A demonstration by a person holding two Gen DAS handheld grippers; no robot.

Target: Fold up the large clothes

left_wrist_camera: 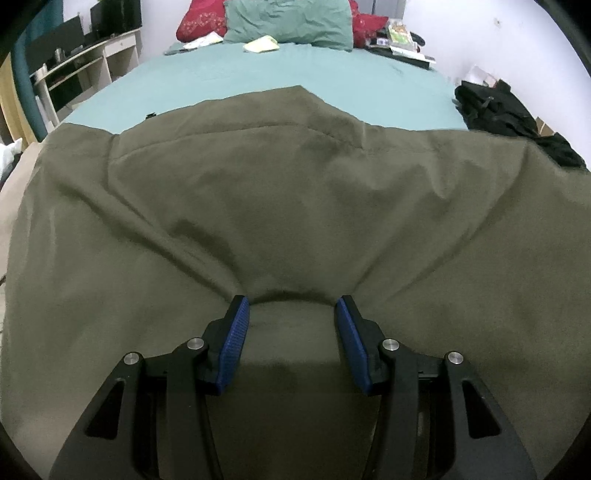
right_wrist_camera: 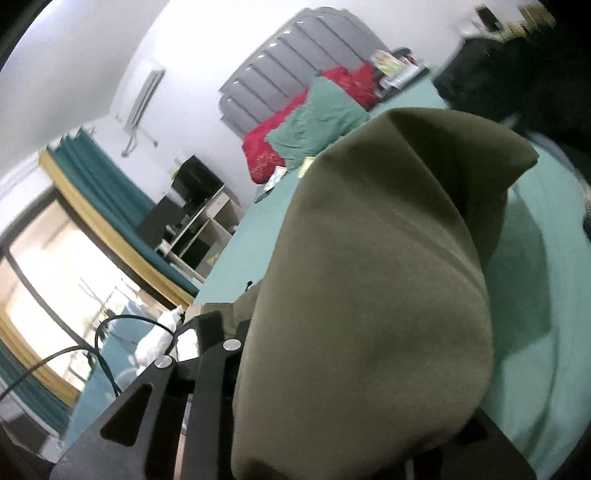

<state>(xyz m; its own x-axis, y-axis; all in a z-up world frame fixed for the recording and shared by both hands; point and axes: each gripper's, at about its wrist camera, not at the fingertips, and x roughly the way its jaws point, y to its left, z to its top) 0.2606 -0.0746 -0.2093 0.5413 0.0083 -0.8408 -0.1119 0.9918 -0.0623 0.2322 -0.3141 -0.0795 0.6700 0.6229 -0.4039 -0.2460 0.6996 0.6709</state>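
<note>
A large olive-green garment (left_wrist_camera: 295,206) lies spread over the near part of a bed with a teal sheet (left_wrist_camera: 295,85). My left gripper (left_wrist_camera: 291,314) rests on the garment, its blue-padded jaws apart with a low ridge of cloth between them, not pinched. In the right wrist view the same garment (right_wrist_camera: 369,295) is lifted off the bed and drapes over my right gripper, hiding its fingertips. Only the left black linkage (right_wrist_camera: 207,362) shows. The view is tilted.
Teal and red pillows (left_wrist_camera: 288,22) and small papers lie at the bed's head. Dark clothes (left_wrist_camera: 502,110) are piled at the bed's right edge. A desk with shelves (left_wrist_camera: 74,70) stands at the left. A window and teal curtain (right_wrist_camera: 92,177) show in the right wrist view.
</note>
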